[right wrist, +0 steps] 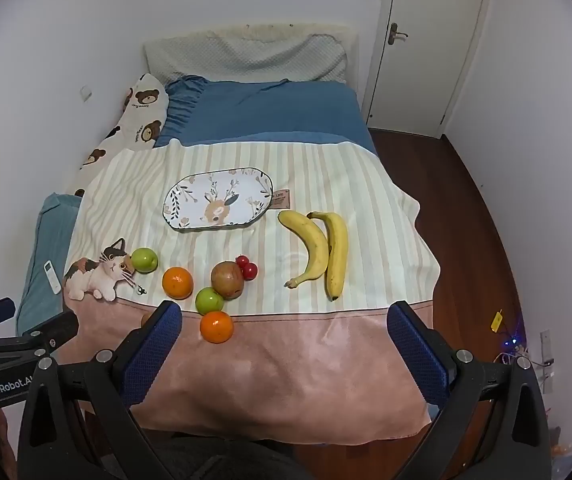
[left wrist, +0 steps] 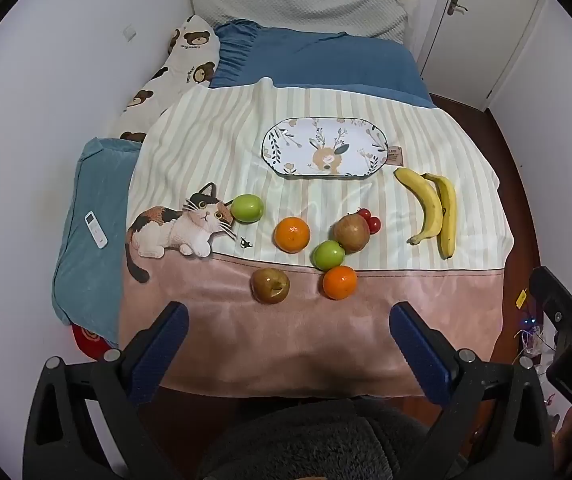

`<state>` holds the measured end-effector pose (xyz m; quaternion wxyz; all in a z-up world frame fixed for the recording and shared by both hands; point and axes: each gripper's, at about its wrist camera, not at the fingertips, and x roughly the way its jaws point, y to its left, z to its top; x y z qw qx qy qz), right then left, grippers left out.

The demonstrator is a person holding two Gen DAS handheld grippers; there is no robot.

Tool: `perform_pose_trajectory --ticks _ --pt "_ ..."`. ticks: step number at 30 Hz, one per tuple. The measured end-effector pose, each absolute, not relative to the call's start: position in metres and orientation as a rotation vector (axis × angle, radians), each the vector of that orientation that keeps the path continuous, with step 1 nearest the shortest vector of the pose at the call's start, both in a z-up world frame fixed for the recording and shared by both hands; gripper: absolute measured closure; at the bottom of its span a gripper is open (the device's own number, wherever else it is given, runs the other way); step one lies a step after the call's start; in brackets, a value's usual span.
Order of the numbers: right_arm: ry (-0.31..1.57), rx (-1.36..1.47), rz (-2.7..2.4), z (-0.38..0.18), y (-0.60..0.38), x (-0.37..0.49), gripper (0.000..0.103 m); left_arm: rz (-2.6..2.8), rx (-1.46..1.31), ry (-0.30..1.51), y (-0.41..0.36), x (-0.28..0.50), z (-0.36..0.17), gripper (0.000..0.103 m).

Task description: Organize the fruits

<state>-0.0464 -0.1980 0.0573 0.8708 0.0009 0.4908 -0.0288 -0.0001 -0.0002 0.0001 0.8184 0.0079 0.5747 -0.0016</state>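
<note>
Two oranges [left wrist: 292,234] beyond open left claw [left wrist: 286,344]

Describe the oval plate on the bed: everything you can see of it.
The plate is a long oval with rounded ends, white and glossy like glazed ceramic, dark-rimmed, printed with a tan deer and leafy sprigs. It lies flat and empty on the striped blanket, beyond the fruit. A small brown fabric label sits at its right end. Nothing else touches it.

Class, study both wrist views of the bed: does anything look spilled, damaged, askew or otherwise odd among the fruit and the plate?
Nothing spilled or broken. The oval floral plate holds no fruit; apples, oranges, small red fruits and two yellow bananas lie loose on the striped blanket. One oddity: a white remote control lies on the teal cushion beside it.
</note>
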Motion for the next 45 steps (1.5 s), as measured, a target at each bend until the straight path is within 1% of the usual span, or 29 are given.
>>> perform_pose_trajectory --ticks 19,45 --pt "1.075 -0.004 -0.024 0.045 -0.185 -0.035 0.000 -0.001 0.000 1.239 0.011 0.003 -0.008 0.000" --pt "1.076 -0.004 -0.017 0.043 -0.184 -0.028 0.000 -0.002 -0.002 1.241 0.011 0.009 -0.006 0.000"
